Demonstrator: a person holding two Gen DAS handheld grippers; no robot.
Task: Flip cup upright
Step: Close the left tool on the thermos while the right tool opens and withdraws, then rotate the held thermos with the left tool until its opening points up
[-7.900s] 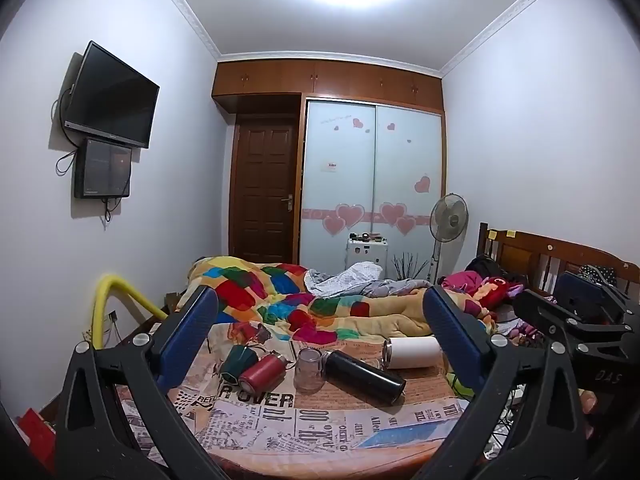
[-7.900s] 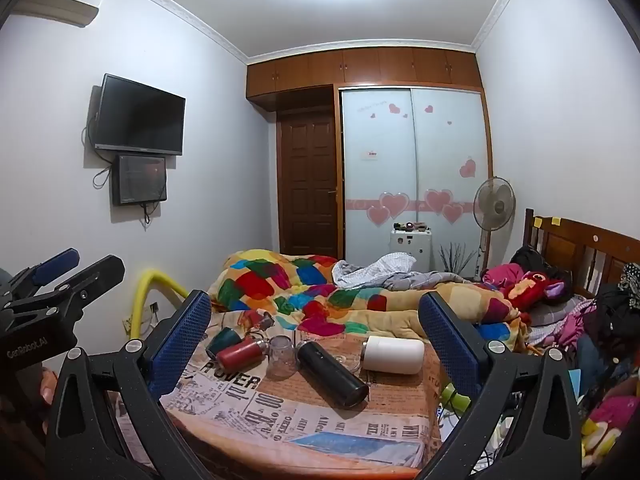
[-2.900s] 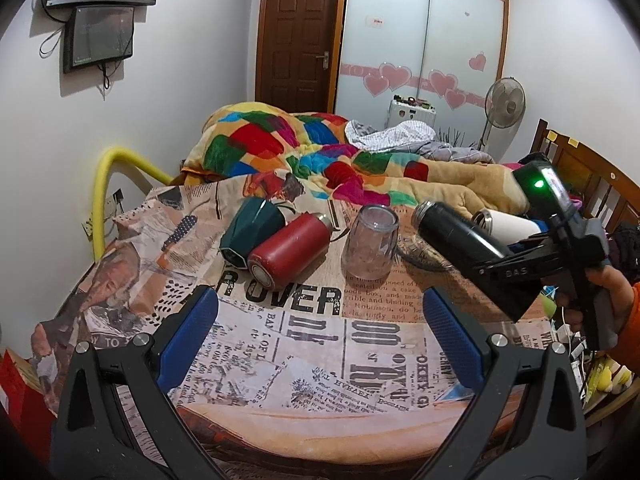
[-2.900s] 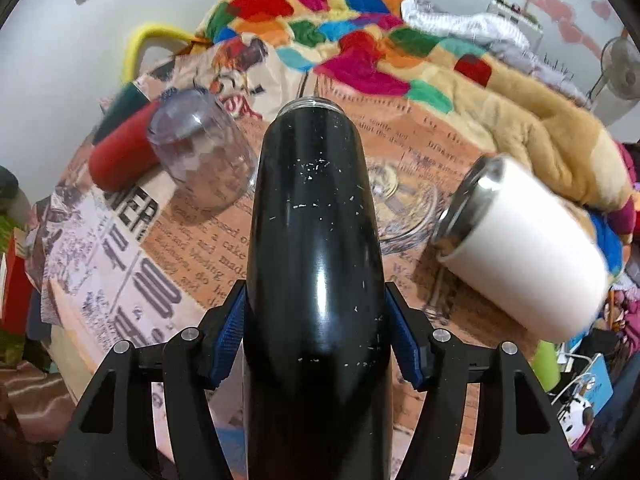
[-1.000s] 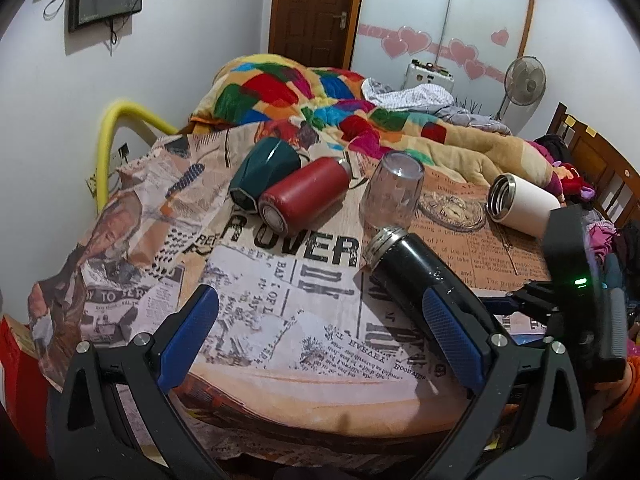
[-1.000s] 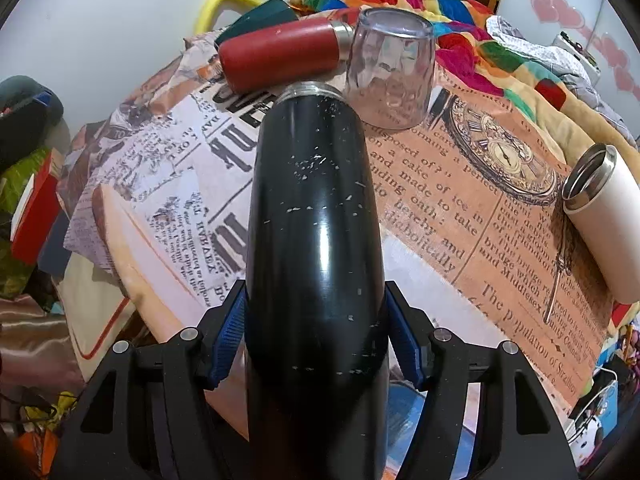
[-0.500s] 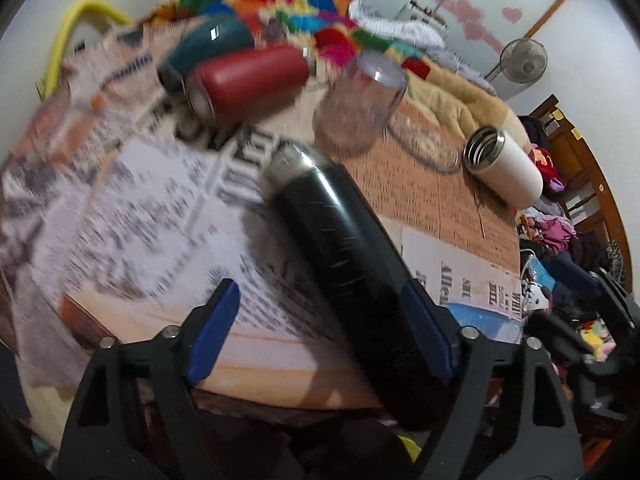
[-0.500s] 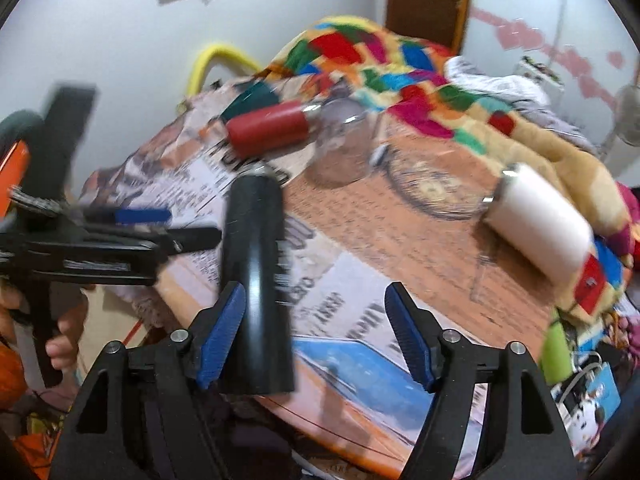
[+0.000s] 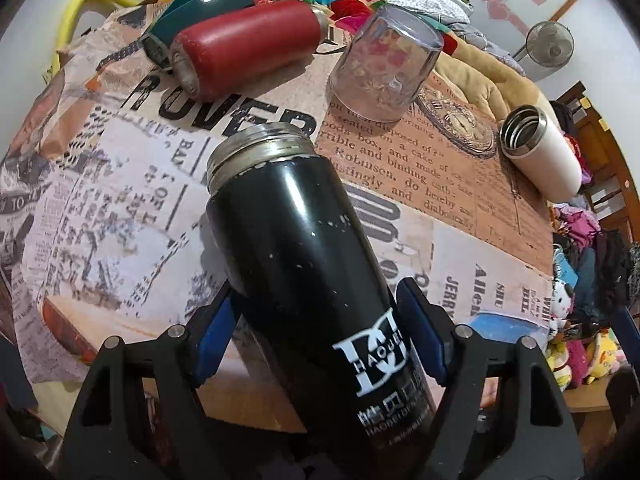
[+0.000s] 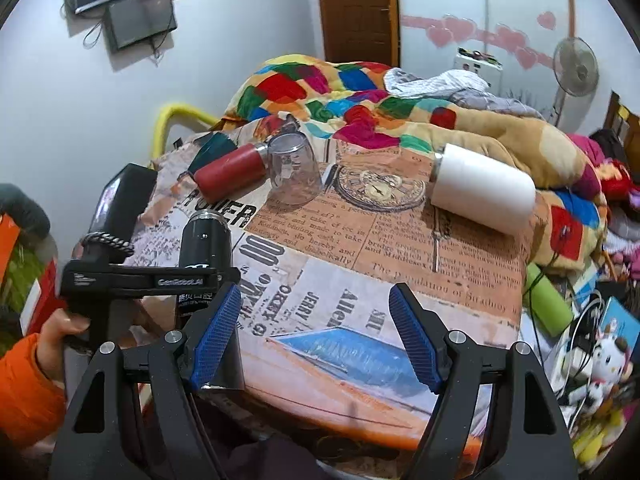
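Black cup clamped low on body by left tongs, held above near edge of surface; long axis near upright, mouth up; right tongs apart, empty, just beside.

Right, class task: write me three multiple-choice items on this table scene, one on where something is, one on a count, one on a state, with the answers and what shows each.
1. Where is the black metal flask?
A. between the left gripper's blue pads
B. lying beside the white flask
C. inside the glass

2. How many flasks lie on their sides on the newspaper-print tablecloth?
A. one
B. three
C. five

3. How is the clear glass tumbler standing?
A. rim up
B. upside down
C. on its side

Answers: 1 A, both pads press its body; 2 B, the teal flask, red flask and white flask; 3 B, its closed base faces up.
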